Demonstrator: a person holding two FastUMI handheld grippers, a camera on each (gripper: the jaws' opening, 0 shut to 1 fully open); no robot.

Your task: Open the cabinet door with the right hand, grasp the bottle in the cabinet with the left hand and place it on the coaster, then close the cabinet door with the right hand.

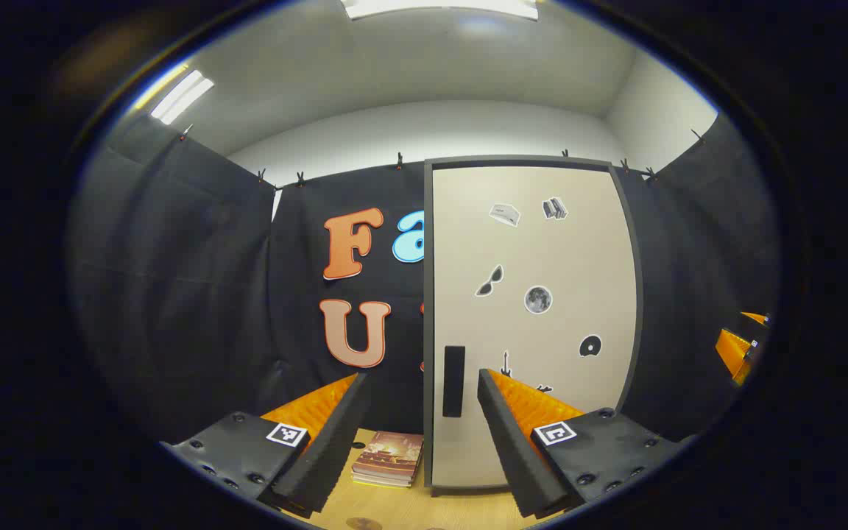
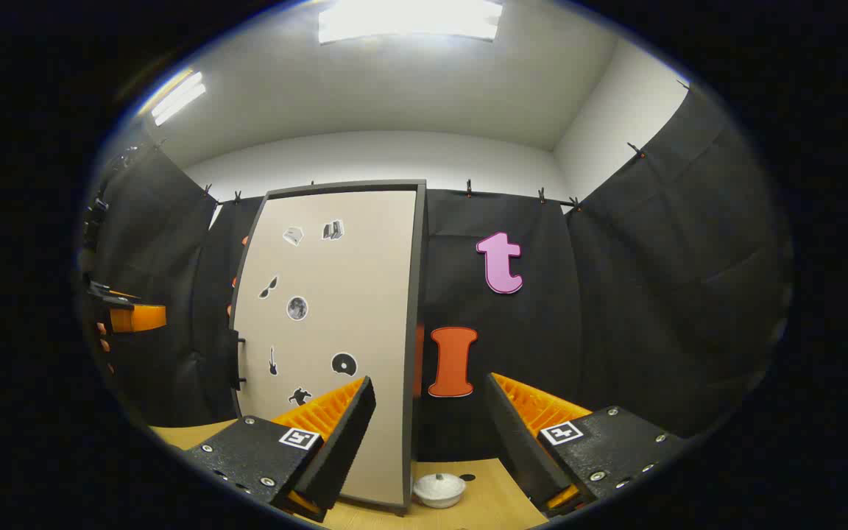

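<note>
Door [image 1: 534, 324] shut ahead of left gripper [image 1: 420, 419], handle [image 1: 453, 381] between its spread fingers. Right gripper [image 2: 430, 430] also agape, empty, door ahead-left. Bottle presumably inside, unseen. Nothing done yet.

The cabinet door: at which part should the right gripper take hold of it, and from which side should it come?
Probably the dark vertical handle low on the cabinet door, near its left edge in the left gripper view. It stands out from the closed door, so the open right gripper could come straight from the front and close across its narrow width.
</note>
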